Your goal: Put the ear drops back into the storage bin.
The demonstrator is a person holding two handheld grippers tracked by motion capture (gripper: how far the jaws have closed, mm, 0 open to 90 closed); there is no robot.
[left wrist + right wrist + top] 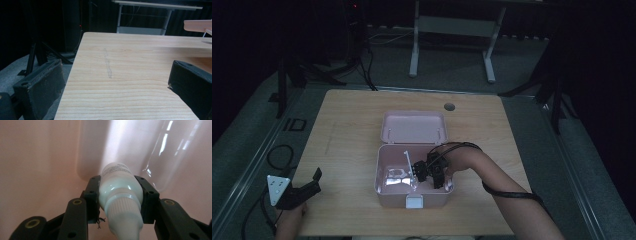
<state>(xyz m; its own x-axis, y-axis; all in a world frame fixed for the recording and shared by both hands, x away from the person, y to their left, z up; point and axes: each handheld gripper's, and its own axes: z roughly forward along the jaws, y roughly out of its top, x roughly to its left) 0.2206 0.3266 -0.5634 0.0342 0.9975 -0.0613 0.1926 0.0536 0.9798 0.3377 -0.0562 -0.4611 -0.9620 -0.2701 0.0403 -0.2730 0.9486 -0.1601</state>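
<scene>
A pink box (384, 192) stands open on the wooden table, its lid (413, 128) folded back. My right gripper (436, 181) reaches down into the box's right compartment. In the right gripper view, the right gripper (121, 192) is shut on a small white bottle (120, 187) with a ribbed white cap, close to the pink inner wall (37, 157). My left gripper (309, 187) rests at the table's front left corner. The left gripper (110, 82) is open, with bare tabletop between its pads.
A white divider (408, 161) splits the box inside, and a clear item lies in its left compartment (396, 175). A round cable hole (449, 106) sits at the table's far edge. Cables and stand legs lie on the floor around the table.
</scene>
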